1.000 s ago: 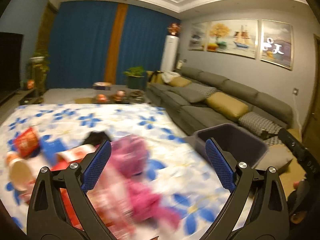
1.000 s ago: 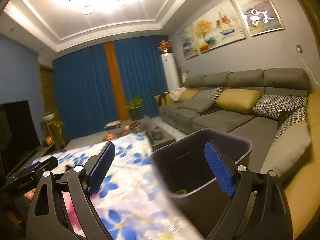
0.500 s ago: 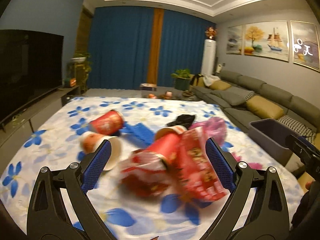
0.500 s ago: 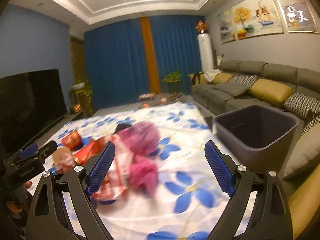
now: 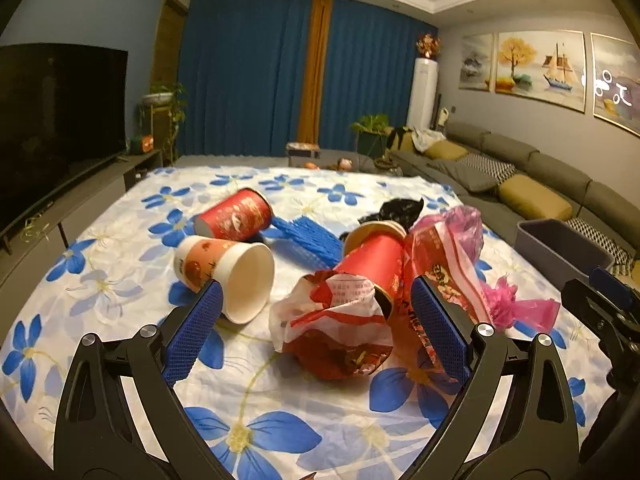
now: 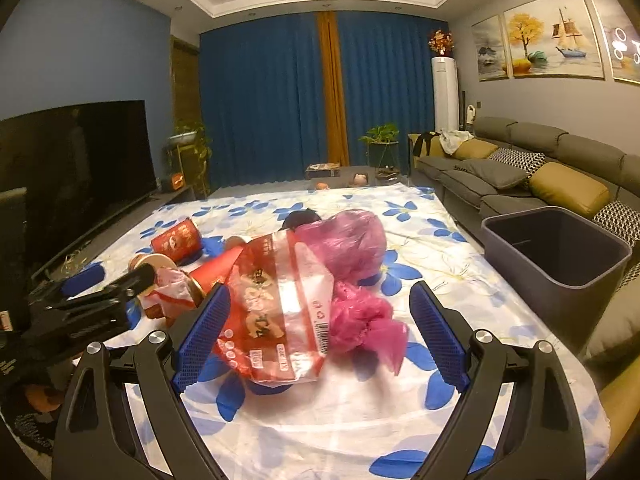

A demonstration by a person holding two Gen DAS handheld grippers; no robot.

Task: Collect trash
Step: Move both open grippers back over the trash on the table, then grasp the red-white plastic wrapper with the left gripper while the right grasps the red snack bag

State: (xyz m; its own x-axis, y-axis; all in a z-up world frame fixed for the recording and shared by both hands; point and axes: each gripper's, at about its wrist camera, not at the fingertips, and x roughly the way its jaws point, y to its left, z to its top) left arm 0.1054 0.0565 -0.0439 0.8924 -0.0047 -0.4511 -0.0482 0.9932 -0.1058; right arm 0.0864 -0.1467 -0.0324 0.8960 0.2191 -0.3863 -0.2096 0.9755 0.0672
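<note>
Both grippers have swung from the dark grey plastic bin (image 6: 556, 248) back to the litter, jaws spread and empty. Left gripper (image 5: 316, 328) faces the crumpled red-and-white wrapper (image 5: 336, 320); right gripper (image 6: 316, 328) faces the red-and-clear snack bag (image 6: 276, 304), so another pickup looks next.

The left tongs (image 5: 316, 334) are built from glossy black plastic arms shaped as open triangular frames, each with a cut-out window. Every arm ends in a flat finger (image 5: 194, 332) faced with a bright blue pad of fine knurled mesh. Round silver screw heads sit at the joints just behind the pads, two on either side. The right tongs (image 6: 318, 334) match: the same black skeleton arms, blue textured pads, and paired silver screws.
</note>
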